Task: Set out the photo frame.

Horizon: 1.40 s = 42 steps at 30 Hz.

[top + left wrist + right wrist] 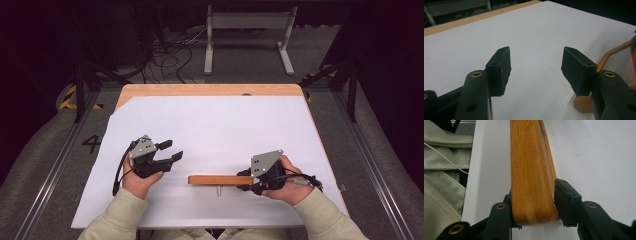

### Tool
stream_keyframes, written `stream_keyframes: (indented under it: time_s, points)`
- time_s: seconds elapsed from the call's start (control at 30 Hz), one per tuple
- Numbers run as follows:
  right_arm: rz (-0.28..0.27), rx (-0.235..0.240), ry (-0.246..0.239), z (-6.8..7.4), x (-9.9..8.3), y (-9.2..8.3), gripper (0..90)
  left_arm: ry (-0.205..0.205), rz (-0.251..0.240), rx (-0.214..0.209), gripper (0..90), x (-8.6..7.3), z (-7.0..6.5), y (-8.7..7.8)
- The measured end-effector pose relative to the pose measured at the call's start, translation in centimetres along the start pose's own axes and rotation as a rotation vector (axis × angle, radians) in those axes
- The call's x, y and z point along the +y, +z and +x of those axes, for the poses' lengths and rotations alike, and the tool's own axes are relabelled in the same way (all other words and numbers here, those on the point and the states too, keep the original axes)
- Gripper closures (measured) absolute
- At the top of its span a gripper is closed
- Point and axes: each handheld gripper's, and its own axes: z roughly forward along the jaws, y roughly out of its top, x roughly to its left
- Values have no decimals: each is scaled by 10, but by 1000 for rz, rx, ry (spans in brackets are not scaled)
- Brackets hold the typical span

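Wooden frame (213, 179), far end cut off, pinched by right tongs (534, 202); left tongs (536, 71) spread, empty.

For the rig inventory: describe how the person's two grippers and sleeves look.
Both the left gripper and the right gripper are black, each topped by a grey three-cornered plate with small dark holes. Each has two black jaws with blocky, flat-faced pads and brass-coloured rivets at the joints. A black cable trails from each. The sleeves are pale greenish-beige, a jacket with a zip.
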Motion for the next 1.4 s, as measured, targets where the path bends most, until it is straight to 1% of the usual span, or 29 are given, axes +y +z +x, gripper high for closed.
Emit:
stream_keyframes:
  time_s: [0.13, 0.2, 0.23, 0.27, 0.3, 0.33, 0.37, 0.4, 0.43, 0.5, 0.53, 0.6, 0.63, 0.67, 0.7, 0.73, 0.77, 0.8, 0.87, 0.9, 1.0, 1.07, 1.1, 1.13, 1.23, 1.3, 1.33, 1.4]
  points:
    - [-14, -6, 15, 2, -1, -1, 570, -2, 8, -2, 404, 0, 0, 0]
    - [-20, -15, 41, 1, -3, -1, 507, -2, 9, -2, 402, 0, 0, 0]
    - [-25, -26, 57, 1, -4, -2, 491, -2, 8, -2, 400, 0, 0, 0]
    - [-23, -37, 80, 2, -7, -4, 487, -4, 5, -2, 399, 0, 0, 0]
    - [-23, -37, 80, 2, -7, -4, 487, -4, 5, -2, 398, 0, 0, 0]
    - [-20, -47, 93, 2, -9, -6, 500, -8, 6, -3, 398, 0, 0, 1]
    - [-19, -48, 107, 2, -11, -8, 523, 0, 10, -1, 399, 0, 1, 1]
    - [-11, -56, 130, 2, -16, -10, 553, -10, 13, -3, 401, -1, 1, 2]
    - [-11, -56, 130, 2, -16, -10, 553, -10, 13, -3, 402, -1, 1, 2]
    - [3, -62, 154, 1, -21, -14, 575, -7, 14, -5, 403, 0, 1, 2]
    - [11, -70, 158, 1, -24, -15, 586, -8, 12, -5, 405, 0, 1, 2]
    - [22, -68, 179, 1, -29, -17, 618, -6, 13, -4, 407, 0, 1, 3]
    - [31, -66, 188, 2, -31, -17, 639, -7, 15, -5, 407, 0, 2, 4]
    - [44, -63, 198, 3, -35, -17, 686, -12, 16, -5, 410, -1, 2, 6]
    - [44, -63, 198, 3, -35, -17, 686, -12, 16, -5, 415, -1, 2, 6]
    - [60, -50, 201, 4, -38, -16, 733, -13, 20, -5, 415, -1, 2, 6]
    - [65, -47, 208, 5, -39, -16, 753, -11, 23, -3, 417, -1, 2, 7]
    - [70, -38, 211, 5, -40, -15, 774, -18, 22, -5, 419, -1, 2, 7]
    - [70, -25, 217, 6, -42, -13, 823, -13, 24, -2, 425, -1, 3, 8]
    - [70, -25, 217, 6, -42, -13, 823, -13, 24, -2, 426, -1, 3, 8]
    - [69, -12, 217, 8, -43, -6, 890, -19, 26, -2, 429, -2, 3, 9]
    - [71, -12, 225, 9, -43, -1, 900, -23, 28, -2, 430, -2, 3, 9]
    - [69, -14, 232, 9, -44, 1, 900, -13, 26, 1, 431, -2, 4, 9]
    - [66, -15, 242, 9, -45, 5, 900, -16, 27, -1, 430, -2, 4, 9]
    - [72, 3, 251, 9, -45, 12, 900, -16, 30, -1, 430, -2, 4, 10]
    - [64, 7, 260, 8, -46, 16, 900, -20, 28, -1, 430, -2, 4, 10]
    - [60, 9, 270, 8, -46, 18, 900, -20, 29, 0, 430, -2, 4, 10]
    - [50, 0, 291, 6, -47, 20, 900, -16, 29, 2, 430, -2, 4, 10]
